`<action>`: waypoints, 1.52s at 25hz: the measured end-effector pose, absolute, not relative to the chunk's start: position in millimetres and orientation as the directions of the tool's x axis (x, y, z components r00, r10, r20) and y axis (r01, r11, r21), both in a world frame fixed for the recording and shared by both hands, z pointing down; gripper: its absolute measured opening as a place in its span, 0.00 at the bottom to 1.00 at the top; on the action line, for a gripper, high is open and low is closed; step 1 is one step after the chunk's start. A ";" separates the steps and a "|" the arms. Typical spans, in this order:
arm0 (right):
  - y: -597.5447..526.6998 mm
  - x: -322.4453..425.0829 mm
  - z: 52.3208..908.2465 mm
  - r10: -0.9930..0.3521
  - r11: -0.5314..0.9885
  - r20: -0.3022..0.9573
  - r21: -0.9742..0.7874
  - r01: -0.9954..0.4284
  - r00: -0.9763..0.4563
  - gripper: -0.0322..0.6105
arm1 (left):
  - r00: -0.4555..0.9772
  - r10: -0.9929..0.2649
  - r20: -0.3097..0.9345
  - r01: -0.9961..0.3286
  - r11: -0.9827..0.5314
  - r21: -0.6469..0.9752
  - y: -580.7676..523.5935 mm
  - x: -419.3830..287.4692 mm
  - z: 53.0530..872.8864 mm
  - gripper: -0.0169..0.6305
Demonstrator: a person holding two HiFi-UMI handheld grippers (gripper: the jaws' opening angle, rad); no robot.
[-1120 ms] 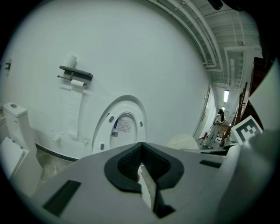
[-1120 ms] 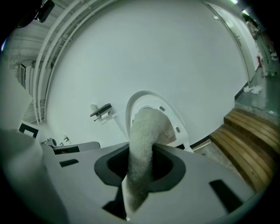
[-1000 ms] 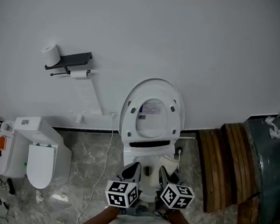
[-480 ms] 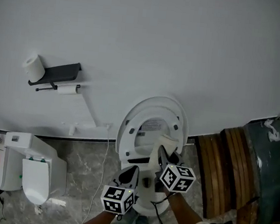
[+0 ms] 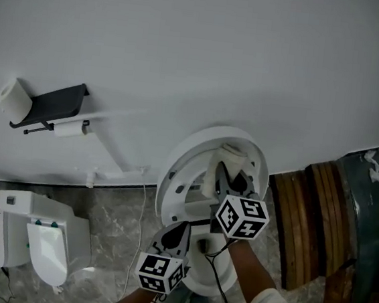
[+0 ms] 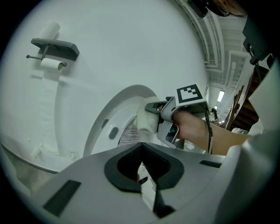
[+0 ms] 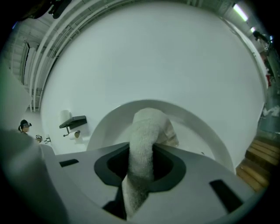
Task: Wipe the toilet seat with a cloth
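The white toilet's seat and lid (image 5: 172,179) stand raised against the wall. My right gripper (image 5: 231,177) is shut on a white cloth (image 5: 233,156), which is pressed on the upper part of the raised lid. In the right gripper view the cloth (image 7: 147,135) runs out between the jaws onto the lid (image 7: 199,129). My left gripper (image 5: 178,234) hangs lower, over the bowl, shut with nothing in it. The left gripper view shows the right gripper (image 6: 154,106) and the cloth (image 6: 147,119) ahead of the empty left gripper (image 6: 142,176).
A dark holder (image 5: 51,105) with toilet paper rolls (image 5: 13,99) is on the wall at the left. A white bin unit (image 5: 39,236) stands on the marble floor. A cable (image 5: 144,207) runs down beside the toilet. Wooden slats (image 5: 310,221) lie at the right.
My right gripper has risen with the cloth from over the bowl to the top of the raised lid. The left gripper stays low. The head view has shifted right.
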State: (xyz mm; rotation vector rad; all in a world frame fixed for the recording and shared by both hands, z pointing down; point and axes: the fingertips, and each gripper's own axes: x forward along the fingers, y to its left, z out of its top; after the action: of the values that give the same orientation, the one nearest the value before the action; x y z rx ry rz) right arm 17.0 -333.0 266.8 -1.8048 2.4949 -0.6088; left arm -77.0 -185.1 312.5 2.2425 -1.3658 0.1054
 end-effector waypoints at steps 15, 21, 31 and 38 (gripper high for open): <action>-297.9 125.7 341.9 -0.983 0.061 0.122 -0.483 -0.873 -0.136 0.18 | 0.533 -0.773 0.344 -0.830 -0.398 0.390 -178.7 -54.1 382.7 0.05; -277.2 157.0 390.8 -0.990 0.008 0.117 -0.530 -0.848 -0.083 0.18 | 0.540 -0.767 0.346 -0.826 -0.406 0.391 -176.8 -33.6 422.3 0.05; -247.0 183.7 464.4 -0.986 -0.029 0.157 -0.508 -0.861 -0.060 0.18 | 0.538 -0.758 0.369 -0.837 -0.427 0.343 -150.9 -8.6 475.9 0.05; -216.1 180.7 500.8 -0.984 -0.016 0.163 -0.477 -0.879 -0.070 0.18 | 0.507 -0.773 0.382 -0.850 -0.375 0.370 -133.4 -8.2 502.9 0.05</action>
State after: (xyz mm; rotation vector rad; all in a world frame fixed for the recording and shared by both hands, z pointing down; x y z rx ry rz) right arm 180.7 -216.1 500.8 -1.9747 2.0328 -0.6938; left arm -8.2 -133.4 502.9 2.2291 -1.3259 0.1947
